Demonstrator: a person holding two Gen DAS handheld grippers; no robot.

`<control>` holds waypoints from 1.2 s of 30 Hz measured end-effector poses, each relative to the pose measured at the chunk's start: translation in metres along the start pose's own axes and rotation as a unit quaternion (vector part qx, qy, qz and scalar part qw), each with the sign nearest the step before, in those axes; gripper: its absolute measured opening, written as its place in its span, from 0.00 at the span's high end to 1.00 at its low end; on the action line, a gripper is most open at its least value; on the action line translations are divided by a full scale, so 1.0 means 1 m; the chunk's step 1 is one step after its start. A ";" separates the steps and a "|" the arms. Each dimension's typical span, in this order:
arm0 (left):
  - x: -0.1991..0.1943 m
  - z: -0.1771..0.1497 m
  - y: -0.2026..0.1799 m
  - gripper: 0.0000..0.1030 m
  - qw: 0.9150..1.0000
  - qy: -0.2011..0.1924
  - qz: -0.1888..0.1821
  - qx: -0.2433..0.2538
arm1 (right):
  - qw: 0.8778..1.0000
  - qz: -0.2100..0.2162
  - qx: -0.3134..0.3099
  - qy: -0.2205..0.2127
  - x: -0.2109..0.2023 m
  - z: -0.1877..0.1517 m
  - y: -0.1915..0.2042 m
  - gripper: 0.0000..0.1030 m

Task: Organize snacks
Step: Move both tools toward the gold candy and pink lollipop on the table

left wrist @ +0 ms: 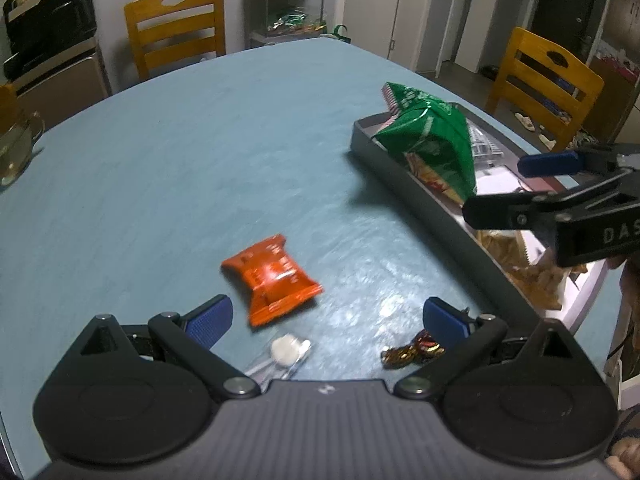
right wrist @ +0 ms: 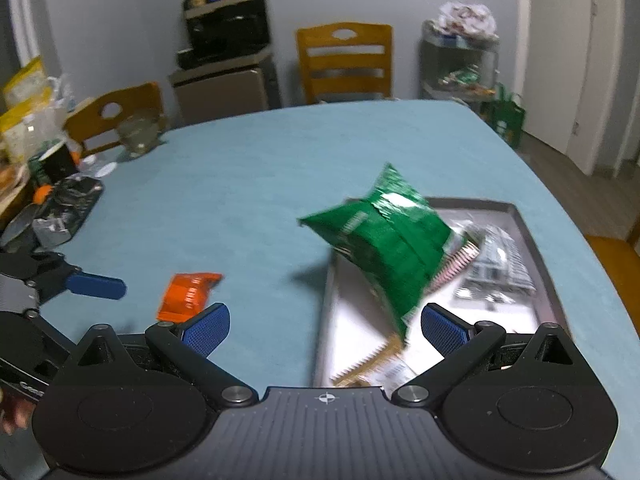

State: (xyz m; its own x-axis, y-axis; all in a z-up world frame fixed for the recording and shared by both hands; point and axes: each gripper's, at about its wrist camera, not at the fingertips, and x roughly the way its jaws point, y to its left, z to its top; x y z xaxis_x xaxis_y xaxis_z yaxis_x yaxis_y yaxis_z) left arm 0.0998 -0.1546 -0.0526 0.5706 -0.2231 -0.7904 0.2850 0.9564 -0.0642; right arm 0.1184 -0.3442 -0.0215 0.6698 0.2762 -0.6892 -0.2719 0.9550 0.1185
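Between my left gripper [left wrist: 326, 318]'s blue pads on the teal desk [left wrist: 168, 168] lies the small orange foil snack packet [left wrist: 273, 279], w/ a clear-wrapped white candy [left wrist: 286, 351] and a gold-and-brown wrapped sweet [left wrist: 412, 351] just nearer the gripper. Left gripper is spread wide, nothing in it. Right gripper [right wrist: 325, 324] is likewise released and empty, over the near end of the dark grey rectangular tray [left wrist: 416, 178]. The green crinkly snack bag [right wrist: 380, 240] sits tilted across the tray's left rim, partly overhanging the desk; blurred, so can't tell if it's settled.

Handling, as I judge it: orange packet looks light, puffy, slick foil, contents prob. crushable. I'd pinch across its narrow middle or take a crimped end seam, gentle squeeze. Candy and sweet are tiny, low to the desk, likely to skid, so approach flat & slow. Green bag: grab the top seam, not the belly.
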 end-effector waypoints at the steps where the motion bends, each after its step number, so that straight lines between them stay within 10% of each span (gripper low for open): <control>1: -0.001 -0.003 0.003 0.01 1.000 0.002 0.000 -0.002 | 1.000 0.006 -0.006 -0.001 0.000 0.001 0.003 0.00; 36: 0.025 -0.039 0.037 0.08 0.999 0.024 -0.025 0.030 | 0.977 0.094 -0.177 0.079 0.009 -0.035 0.066 0.03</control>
State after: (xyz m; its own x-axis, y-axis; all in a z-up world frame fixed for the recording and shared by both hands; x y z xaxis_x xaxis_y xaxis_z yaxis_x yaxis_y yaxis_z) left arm 0.0948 -0.1172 -0.0983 0.5179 -0.2593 -0.8152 0.3587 0.9309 -0.0683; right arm 0.0823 -0.2827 -0.0443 0.4781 0.3967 -0.7836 -0.6201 0.7843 0.0187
